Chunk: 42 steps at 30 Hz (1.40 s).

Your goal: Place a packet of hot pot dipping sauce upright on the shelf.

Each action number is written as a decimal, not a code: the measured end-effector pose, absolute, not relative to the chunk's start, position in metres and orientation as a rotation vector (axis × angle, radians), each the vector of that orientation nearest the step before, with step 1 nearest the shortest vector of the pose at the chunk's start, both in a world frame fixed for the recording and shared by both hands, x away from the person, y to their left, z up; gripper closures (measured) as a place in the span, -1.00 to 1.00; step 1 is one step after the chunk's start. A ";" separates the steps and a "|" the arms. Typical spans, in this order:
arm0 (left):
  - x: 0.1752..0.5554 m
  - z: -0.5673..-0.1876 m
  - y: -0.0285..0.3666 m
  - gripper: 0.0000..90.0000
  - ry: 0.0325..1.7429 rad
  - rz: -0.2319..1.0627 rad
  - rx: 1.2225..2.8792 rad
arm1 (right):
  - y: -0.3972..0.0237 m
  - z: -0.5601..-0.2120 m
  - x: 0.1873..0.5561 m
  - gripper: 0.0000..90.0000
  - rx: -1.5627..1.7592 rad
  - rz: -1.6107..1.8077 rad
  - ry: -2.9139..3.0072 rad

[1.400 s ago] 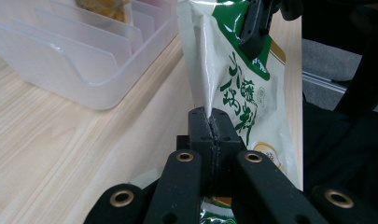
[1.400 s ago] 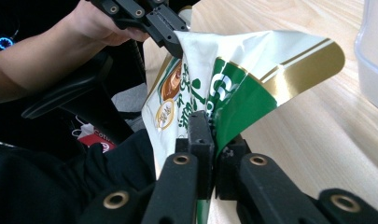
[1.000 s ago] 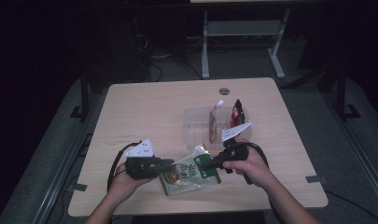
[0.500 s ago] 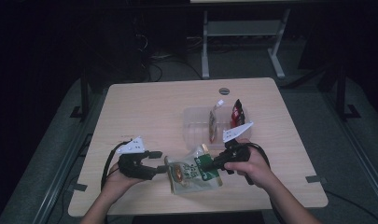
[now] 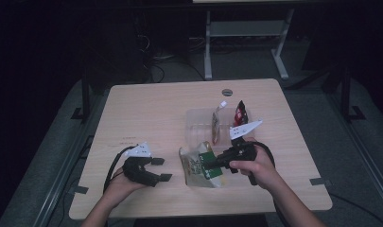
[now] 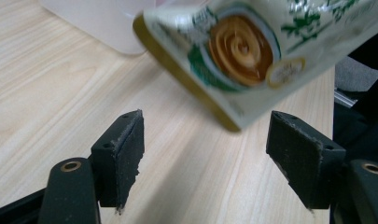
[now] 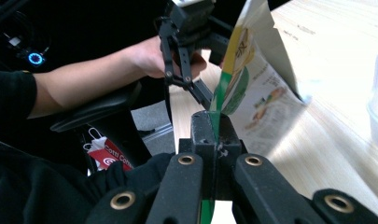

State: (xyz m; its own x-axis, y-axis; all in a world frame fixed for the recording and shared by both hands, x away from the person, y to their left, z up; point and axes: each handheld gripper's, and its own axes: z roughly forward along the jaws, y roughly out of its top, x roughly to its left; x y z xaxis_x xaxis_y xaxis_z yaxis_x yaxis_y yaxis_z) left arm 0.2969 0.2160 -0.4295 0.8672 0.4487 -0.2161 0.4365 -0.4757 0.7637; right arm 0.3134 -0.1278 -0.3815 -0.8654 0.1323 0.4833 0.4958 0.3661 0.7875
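A green and white snack packet [image 5: 195, 166] with a spiral picture [image 6: 252, 51] stands tilted above the table's front middle. My right gripper [image 5: 211, 166] is shut on its green edge [image 7: 213, 126], and the packet [image 7: 259, 88] rises past the jaws. My left gripper [image 5: 161, 169] is to the packet's left, a little apart from it. Its jaws have just been opening and now stand wide, nothing between the pads [image 6: 126, 154]. In the left gripper view the packet's corner hangs beyond my left gripper [image 6: 205, 140]. The right gripper view shows the left gripper [image 7: 186, 28] farther off.
A clear plastic container [image 5: 198, 124] sits behind the packet, with a narrow packet [image 5: 216, 125] standing in it and a red and black one [image 5: 239, 113] at its right. A round hole [image 5: 227, 91] marks the table's far side. The front table edge [image 5: 198, 209] is close.
My left gripper has let go of the packet's left end, opened and drawn back to the left. The packet now hangs from my right gripper alone, more upright.
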 end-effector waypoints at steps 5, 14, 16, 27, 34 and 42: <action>0.297 -0.429 0.217 -0.39 0.650 0.003 2.104 | -0.129 -0.375 0.314 1.00 -0.543 -1.531 -2.285; 0.297 -0.429 0.219 -0.39 0.660 -0.013 2.086 | -0.138 -0.355 0.320 1.00 -0.547 -1.625 -2.270; 0.297 -0.428 0.219 -0.39 0.665 -0.015 2.078 | -0.140 -0.349 0.322 1.00 -0.552 -1.645 -2.265; 0.297 -0.428 0.220 -0.39 0.660 -0.010 2.089 | -0.149 -0.325 0.340 1.00 -0.571 -1.727 -2.281; 0.296 -0.429 0.218 -0.39 0.655 -0.011 2.094 | -0.147 -0.319 0.354 1.00 -0.595 -1.745 -2.300; 0.297 -0.430 0.218 -0.39 0.646 -0.005 2.103 | -0.143 -0.316 0.371 1.00 -0.632 -1.748 -2.312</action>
